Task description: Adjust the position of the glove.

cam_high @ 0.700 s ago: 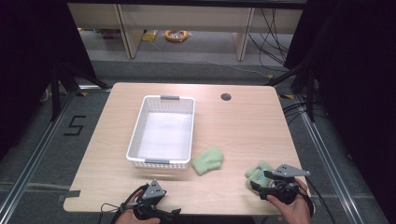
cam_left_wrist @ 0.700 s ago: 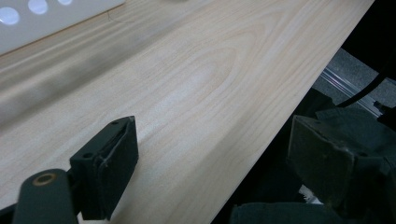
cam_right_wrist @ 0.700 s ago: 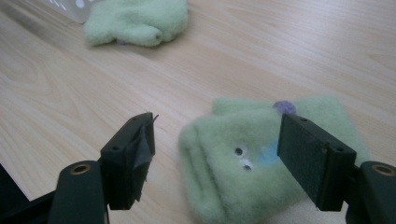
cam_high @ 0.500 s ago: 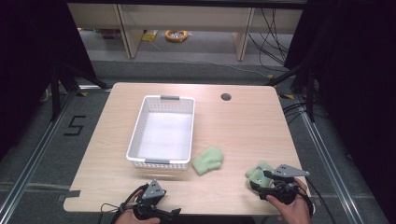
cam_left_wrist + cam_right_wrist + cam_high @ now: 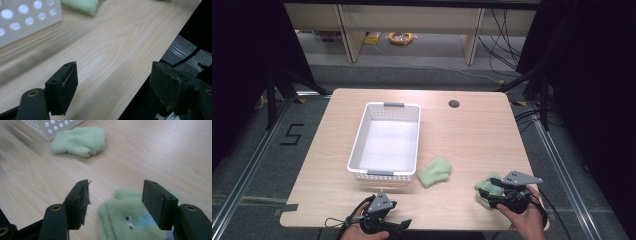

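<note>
Underneath, pale wooden table (image 5: pixel 472 135) over grey floor (image 5: pixel 262 165).

This is a lab or test room set up for recording, not a home. A plain wooden table (image 5: pixel 472 135) with a cable hole (image 5: pixel 454 104) stands alone on grey carpet, and everything else sits around it. Metal rails (image 5: pixel 247 185) run along the floor on both sides of the table, and a taped numeral "5" (image 5: pixel 292 135) marks the floor to its left. Black curtains (image 5: pixel 592 75) hang on either side. Beyond the table's far edge, loose cables (image 5: pixel 504 47) trail over the floor beside a coil of orange cord (image 5: pixel 401 37) and light wooden furniture legs (image 5: pixel 472 35).
</note>
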A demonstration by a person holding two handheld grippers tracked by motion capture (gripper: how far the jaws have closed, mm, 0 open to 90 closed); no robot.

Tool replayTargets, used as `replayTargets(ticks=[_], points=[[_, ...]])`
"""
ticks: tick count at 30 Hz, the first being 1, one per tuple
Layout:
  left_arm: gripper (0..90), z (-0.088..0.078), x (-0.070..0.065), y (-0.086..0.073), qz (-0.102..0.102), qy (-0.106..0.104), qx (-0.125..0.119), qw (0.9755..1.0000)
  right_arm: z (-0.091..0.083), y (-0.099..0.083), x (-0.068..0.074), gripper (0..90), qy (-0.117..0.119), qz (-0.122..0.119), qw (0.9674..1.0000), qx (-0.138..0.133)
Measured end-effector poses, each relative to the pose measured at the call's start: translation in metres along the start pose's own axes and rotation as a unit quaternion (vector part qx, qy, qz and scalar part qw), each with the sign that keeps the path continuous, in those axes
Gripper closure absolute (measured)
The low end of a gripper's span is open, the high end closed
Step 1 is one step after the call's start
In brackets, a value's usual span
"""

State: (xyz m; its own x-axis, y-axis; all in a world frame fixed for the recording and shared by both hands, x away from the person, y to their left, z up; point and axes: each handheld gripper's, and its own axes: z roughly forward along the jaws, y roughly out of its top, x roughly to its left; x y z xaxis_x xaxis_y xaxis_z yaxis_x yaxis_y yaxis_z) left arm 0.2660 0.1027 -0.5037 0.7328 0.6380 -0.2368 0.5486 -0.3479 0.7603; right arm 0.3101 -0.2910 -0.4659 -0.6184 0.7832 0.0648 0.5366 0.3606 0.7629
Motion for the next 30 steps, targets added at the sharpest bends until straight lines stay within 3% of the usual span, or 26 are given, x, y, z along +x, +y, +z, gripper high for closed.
replayTargets(ticks=[1,5,6,7,8,9,11,14,19,20,21,22,23,26,27,30], points=[[23.4,0.001,0.0,0.003,0.019,0.0,0.007,0.9998,0.0,0.006,0.003,40.9,0.0,0.007,1.0,0.004],[25.4,0.01,-0.005,0.01,0.031,0.001,0.021,0.9993,0.001,0.014,0.002,41.1,0.011,-0.009,0.9999,-0.003],[26.0,0.012,-0.006,0.012,0.034,0.003,0.017,0.9993,0.001,0.016,0.004,41.9,0.01,-0.002,0.9999,-0.002],[27.0,0.015,-0.006,0.014,0.032,0.005,0.021,0.9993,0.002,0.018,0.003,42.7,0.008,-0.017,0.9998,-0.007],[27.8,0.017,-0.006,0.016,0.048,0.011,0.026,0.9985,0.002,0.02,0.006,42.8,0.009,-0.004,0.9999,0.0],[28.5,0.021,-0.008,0.017,0.037,0.012,0.025,0.9989,0.004,0.022,0.007,43.1,0.012,-0.009,0.9999,0.005],[31.2,0.03,-0.008,0.022,0.054,0.024,0.032,0.9977,0.013,0.029,0.009,44.7,0.016,-0.026,0.9995,0.007],[32.6,0.037,-0.007,0.028,0.061,0.034,0.038,0.9968,0.02,0.035,0.01,45.8,0.021,-0.03,0.9992,0.017],[37.7,0.05,-0.001,0.043,0.061,0.049,0.04,0.9961,0.041,0.054,0.013,48.3,0.033,-0.036,0.9982,0.036],[38.2,0.053,-0.001,0.044,0.05,0.053,0.038,0.9966,0.046,0.058,0.013,48.7,0.035,-0.04,0.9979,0.037],[39.0,0.056,0.001,0.048,0.064,0.053,0.042,0.9956,0.049,0.061,0.013,49.0,0.037,-0.037,0.998,0.036],[40.2,0.06,0.002,0.049,0.056,0.057,0.04,0.996,0.054,0.063,0.015,49.2,0.04,-0.025,0.9981,0.039],[40.5,0.062,0.002,0.05,0.049,0.061,0.042,0.9961,0.058,0.066,0.014,49.4,0.04,-0.032,0.9976,0.047],[42.3,0.068,0.005,0.054,0.055,0.069,0.048,0.995,0.067,0.071,0.014,49.5,0.037,-0.029,0.9974,0.055],[43.2,0.07,0.008,0.055,0.065,0.075,0.046,0.994,0.069,0.072,0.013,49.5,0.038,-0.029,0.9972,0.058],[44.8,0.076,0.008,0.057,0.052,0.069,0.048,0.9951,0.078,0.075,0.011,50.5,0.045,-0.014,0.9975,0.052]])
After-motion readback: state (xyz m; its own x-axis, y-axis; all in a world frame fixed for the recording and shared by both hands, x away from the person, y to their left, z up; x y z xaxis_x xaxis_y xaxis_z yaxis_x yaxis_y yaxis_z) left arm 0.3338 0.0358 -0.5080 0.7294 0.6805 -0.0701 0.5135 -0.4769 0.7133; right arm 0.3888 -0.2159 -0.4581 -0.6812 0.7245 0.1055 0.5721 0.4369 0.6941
